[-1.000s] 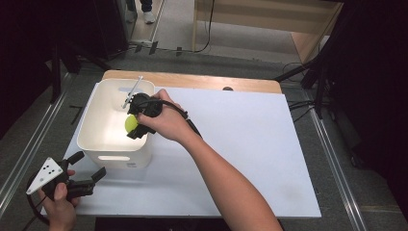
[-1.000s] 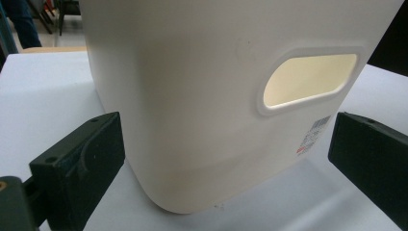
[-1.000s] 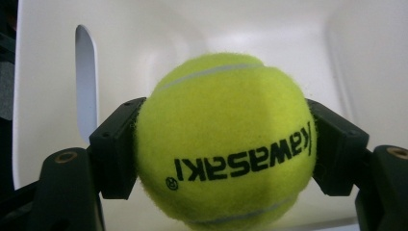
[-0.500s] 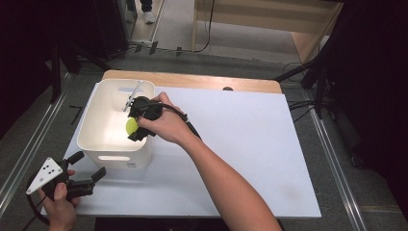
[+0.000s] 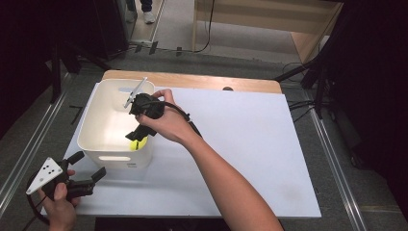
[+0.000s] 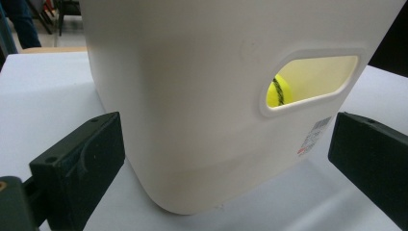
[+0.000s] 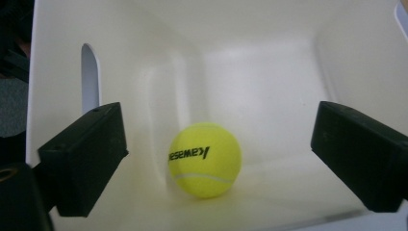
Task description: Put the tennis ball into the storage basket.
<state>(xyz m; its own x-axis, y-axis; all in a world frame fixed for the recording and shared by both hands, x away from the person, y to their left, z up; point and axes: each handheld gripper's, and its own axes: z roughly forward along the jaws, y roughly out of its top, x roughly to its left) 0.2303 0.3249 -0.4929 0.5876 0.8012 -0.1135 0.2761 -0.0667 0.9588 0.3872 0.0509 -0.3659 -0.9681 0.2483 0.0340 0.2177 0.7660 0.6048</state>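
Observation:
A white plastic bin point(image 5: 114, 159) stands at the left of the white table. A yellow tennis ball point(image 5: 136, 144) rests on the bin's floor by its near right corner. My right gripper point(image 5: 137, 134) hangs over that corner, pointing down into the bin. Its jaws have just been opening and stand wide, with the ball point(image 7: 204, 159) lying free below them, touching neither pad. My left gripper point(image 5: 88, 165) is held open at the table's near left, facing the bin's front wall point(image 6: 192, 110). The ball point(image 6: 279, 92) shows through the handle slot.
The white table top point(image 5: 250, 144) stretches bare to the right of the bin. A wooden strip point(image 5: 192, 81) runs along its far edge. Metal rails point(image 5: 29, 154) flank the table on the left, and cables lie on the floor behind.
The right gripper's jaws have opened and let the tennis ball go. The ball has dropped from between them to the bin floor. The left gripper has stayed where it was.

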